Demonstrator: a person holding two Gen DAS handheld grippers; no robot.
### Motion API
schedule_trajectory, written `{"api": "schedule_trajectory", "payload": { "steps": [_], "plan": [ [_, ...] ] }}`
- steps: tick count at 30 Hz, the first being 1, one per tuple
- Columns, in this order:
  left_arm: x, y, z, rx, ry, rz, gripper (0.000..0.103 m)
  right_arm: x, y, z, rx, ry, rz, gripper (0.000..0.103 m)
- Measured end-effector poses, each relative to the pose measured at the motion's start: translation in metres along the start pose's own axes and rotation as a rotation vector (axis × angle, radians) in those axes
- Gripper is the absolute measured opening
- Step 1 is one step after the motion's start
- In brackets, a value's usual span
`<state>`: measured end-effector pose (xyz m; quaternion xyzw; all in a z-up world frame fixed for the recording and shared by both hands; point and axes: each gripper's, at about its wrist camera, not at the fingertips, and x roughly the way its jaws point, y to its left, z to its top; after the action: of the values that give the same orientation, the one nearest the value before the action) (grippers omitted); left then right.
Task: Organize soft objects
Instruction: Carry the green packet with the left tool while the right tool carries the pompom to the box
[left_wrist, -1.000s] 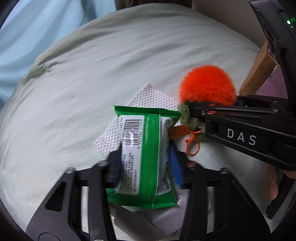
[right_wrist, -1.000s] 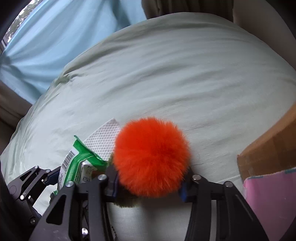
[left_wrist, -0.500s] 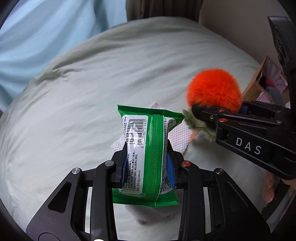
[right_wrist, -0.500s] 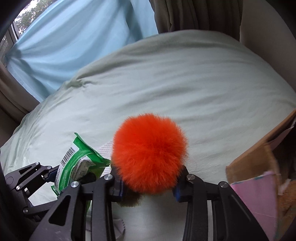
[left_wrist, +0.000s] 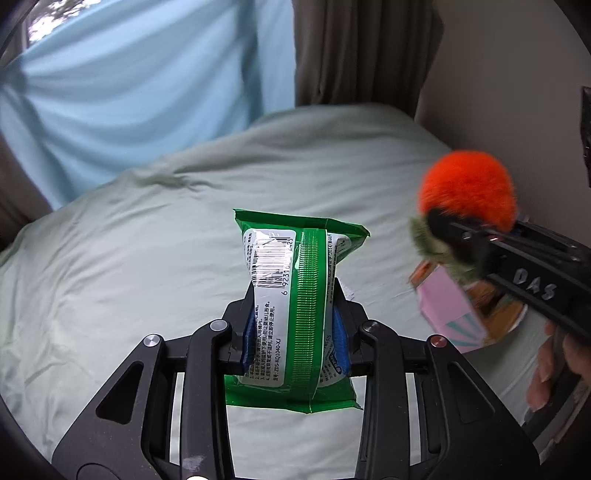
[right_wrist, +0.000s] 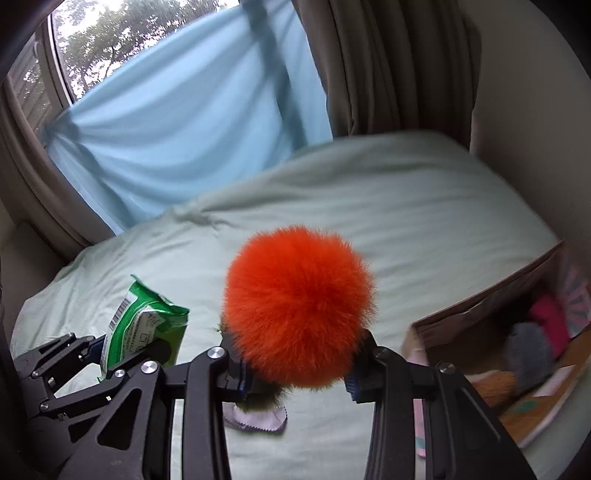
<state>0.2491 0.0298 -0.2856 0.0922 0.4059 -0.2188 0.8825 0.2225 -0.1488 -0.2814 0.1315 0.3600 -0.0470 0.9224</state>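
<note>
Green film crinkles between the blue pads of my left tongs (left_wrist: 293, 332), which are clamped on the wet-wipes packet (left_wrist: 295, 295) and hold it upright, clear of the pale green bed sheet (left_wrist: 129, 258). My right tongs (right_wrist: 299, 373) grip the orange pom-pom (right_wrist: 299, 310) near its base — its fluffy ball bulges above the pads and an olive tuft pokes out beneath. Off to the right on the bed sits an open cardboard box (right_wrist: 480, 314) with other soft things inside. A small white cloth (right_wrist: 258, 417) lies on the sheet under the pom-pom.
</note>
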Motion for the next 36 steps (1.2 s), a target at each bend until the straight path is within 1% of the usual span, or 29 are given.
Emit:
{"api": "schedule_trajectory", "payload": {
  "steps": [6,9,14,19,22,26,30,36],
  "plan": [
    [-0.050,-0.014,0.018,-0.071,-0.012,0.022,0.030,-0.070,-0.008,0.023,-0.032,-0.034,-0.013,0.035],
    [-0.069,-0.028,0.026,-0.099,-0.024,0.013,0.030,-0.095,-0.017,0.029,-0.035,-0.040,-0.025,0.035],
    [-0.090,-0.067,0.039,-0.116,-0.044,-0.004,0.030,-0.130,-0.042,0.039,-0.054,-0.048,-0.042,0.035],
    [-0.095,-0.121,0.054,-0.141,-0.056,-0.029,0.030,-0.151,-0.078,0.049,-0.084,-0.034,-0.033,0.035],
    [-0.088,-0.150,0.062,-0.151,-0.047,-0.034,0.030,-0.156,-0.104,0.053,-0.110,-0.013,-0.024,0.035],
    [-0.066,-0.193,0.072,-0.157,-0.020,-0.037,0.030,-0.155,-0.141,0.062,-0.147,0.010,-0.019,0.035],
    [-0.034,-0.229,0.077,-0.172,0.020,-0.034,0.030,-0.136,-0.176,0.070,-0.187,0.043,-0.009,0.035],
    [0.026,-0.265,0.074,-0.202,0.113,-0.031,0.030,-0.096,-0.222,0.074,-0.223,0.114,-0.003,0.035]
  ]
}}
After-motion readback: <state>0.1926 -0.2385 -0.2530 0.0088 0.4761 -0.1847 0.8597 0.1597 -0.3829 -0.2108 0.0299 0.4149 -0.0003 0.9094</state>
